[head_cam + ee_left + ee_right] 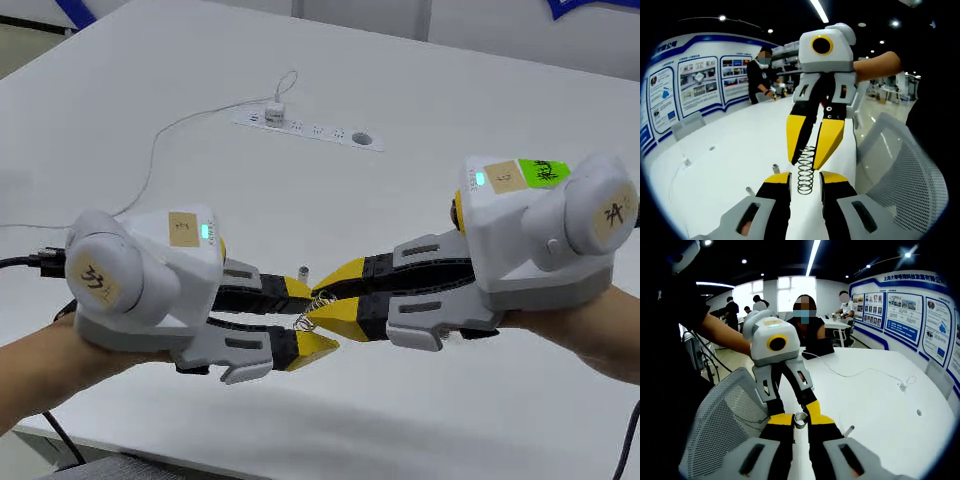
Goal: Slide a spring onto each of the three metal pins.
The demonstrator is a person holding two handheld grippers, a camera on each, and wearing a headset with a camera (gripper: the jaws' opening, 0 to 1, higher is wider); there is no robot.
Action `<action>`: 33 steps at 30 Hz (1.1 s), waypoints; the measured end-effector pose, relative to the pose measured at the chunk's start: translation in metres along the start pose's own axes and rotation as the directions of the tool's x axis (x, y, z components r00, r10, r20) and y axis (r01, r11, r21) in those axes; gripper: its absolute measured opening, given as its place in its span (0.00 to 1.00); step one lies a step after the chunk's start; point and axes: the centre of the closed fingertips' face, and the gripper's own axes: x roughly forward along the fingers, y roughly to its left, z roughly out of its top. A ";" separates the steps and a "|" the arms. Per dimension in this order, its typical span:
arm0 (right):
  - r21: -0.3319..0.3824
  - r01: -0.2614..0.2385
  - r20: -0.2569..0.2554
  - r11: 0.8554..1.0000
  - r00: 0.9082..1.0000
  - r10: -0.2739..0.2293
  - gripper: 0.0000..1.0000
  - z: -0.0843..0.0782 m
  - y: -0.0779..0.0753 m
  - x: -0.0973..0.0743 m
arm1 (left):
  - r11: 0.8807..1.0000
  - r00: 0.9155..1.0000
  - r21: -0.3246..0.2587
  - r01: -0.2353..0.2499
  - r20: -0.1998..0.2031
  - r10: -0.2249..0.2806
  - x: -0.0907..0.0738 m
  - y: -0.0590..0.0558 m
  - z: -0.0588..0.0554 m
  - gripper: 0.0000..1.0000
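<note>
Over the white table (430, 110) my two grippers meet tip to tip. A small metal coil spring (312, 303) hangs between them. In the left gripper view the spring (806, 172) rises from between my left gripper's (805, 179) parted yellow tips. Its upper end is pinched in the right gripper (806, 163). The right gripper view shows the spring (800, 419) end-on between that gripper's own tips (800, 422). One short metal pin (303, 271) stands on the table just behind the tips. Two pins (775, 167) (749, 190) stand left of my left jaws.
A white power strip (308, 128) with a plugged-in adapter (276, 113) and a thin cable lies at the table's far side. A grey mesh chair (900, 165) stands beside the near table edge. People work at tables in the background.
</note>
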 end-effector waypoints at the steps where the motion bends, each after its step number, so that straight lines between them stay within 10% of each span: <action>1: 0.000 0.001 0.002 1.000 1.000 -0.001 0.11 0.001 -0.001 0.000 | 1.000 1.000 -0.005 -0.005 -0.003 0.005 -0.001 0.001 -0.001 0.25; 17: 0.019 0.075 -0.021 0.997 0.997 -0.074 0.11 0.001 -0.032 0.001 | 0.988 0.994 -0.115 -0.107 -0.018 0.106 -0.020 0.019 -0.024 0.53; 33: 0.039 0.161 -0.085 0.986 0.984 -0.158 0.11 -0.013 -0.066 0.013 | 0.952 0.971 -0.195 -0.238 -0.044 0.234 -0.036 0.034 -0.051 0.82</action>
